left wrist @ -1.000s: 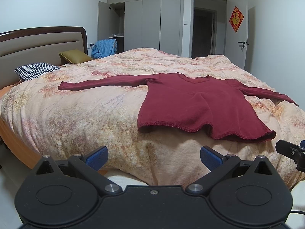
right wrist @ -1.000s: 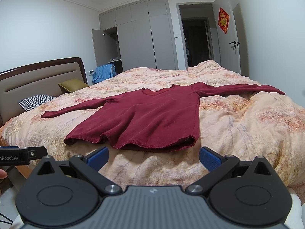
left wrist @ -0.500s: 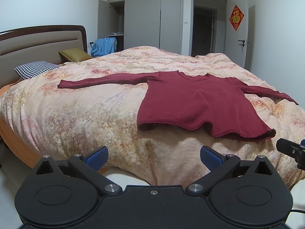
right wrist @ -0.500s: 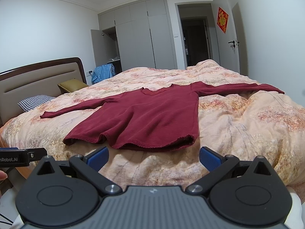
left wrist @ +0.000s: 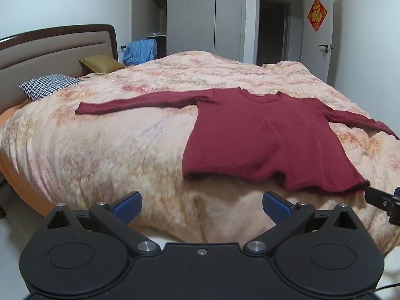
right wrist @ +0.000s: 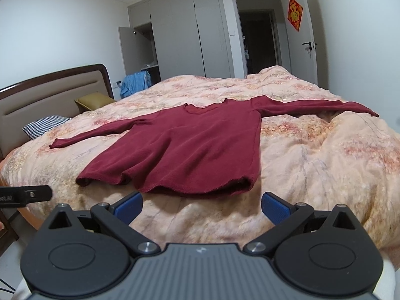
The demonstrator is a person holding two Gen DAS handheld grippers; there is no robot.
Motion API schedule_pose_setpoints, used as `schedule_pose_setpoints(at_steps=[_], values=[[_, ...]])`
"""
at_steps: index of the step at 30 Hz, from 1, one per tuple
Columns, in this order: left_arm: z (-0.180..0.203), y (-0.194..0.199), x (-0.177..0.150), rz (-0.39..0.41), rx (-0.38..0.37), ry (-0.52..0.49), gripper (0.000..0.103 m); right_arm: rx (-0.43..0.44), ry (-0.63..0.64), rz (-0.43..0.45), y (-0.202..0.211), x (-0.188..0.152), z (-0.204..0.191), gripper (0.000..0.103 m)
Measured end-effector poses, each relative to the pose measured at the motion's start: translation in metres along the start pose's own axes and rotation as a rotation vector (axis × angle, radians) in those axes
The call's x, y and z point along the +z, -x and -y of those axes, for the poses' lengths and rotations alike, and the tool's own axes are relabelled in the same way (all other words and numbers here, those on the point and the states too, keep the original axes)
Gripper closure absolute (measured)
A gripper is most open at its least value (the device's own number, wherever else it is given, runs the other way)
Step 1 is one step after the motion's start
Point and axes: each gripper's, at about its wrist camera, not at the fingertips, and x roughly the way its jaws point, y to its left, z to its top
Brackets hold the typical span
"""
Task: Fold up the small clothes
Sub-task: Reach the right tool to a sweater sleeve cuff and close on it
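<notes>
Lying flat on the floral bed cover (left wrist: 105,150): dark red sweater (left wrist: 262,137), front down or up unclear, both sleeves spread wide, hem rippled at near edge | left claw (left wrist: 202,203) spread wide, empty | right claw (right wrist: 201,203) spread wide, empty, short of hem
</notes>
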Motion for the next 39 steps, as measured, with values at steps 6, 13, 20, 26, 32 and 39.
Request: schedule_pose_setpoints(at_steps=[6,13,20,26,32,39], values=[[0.012,-0.028,0.04,0.01,0.003,-0.021,0.001,-0.064,-0.046,0.031,-0.027,0.036,0.037,0.0],[0.03,-0.082,0.099,0.013,0.026,-0.047,0.001,-0.127,-0.102,0.082,-0.068,0.08,0.095,0.0],[0.061,-0.146,0.165,0.041,0.028,-0.102,0.001,-0.094,-0.184,0.053,-0.122,0.118,0.159,0.0],[0.105,-0.209,0.204,0.056,-0.018,-0.131,0.001,-0.159,-0.228,-0.016,-0.168,0.143,0.217,0.0],[0.161,-0.275,0.22,0.048,-0.102,-0.159,0.001,-0.276,-0.256,-0.054,-0.207,0.166,0.278,0.0],[0.212,-0.334,0.214,-0.003,-0.189,-0.167,0.001,-0.359,-0.415,-0.059,-0.24,0.18,0.363,0.0]])
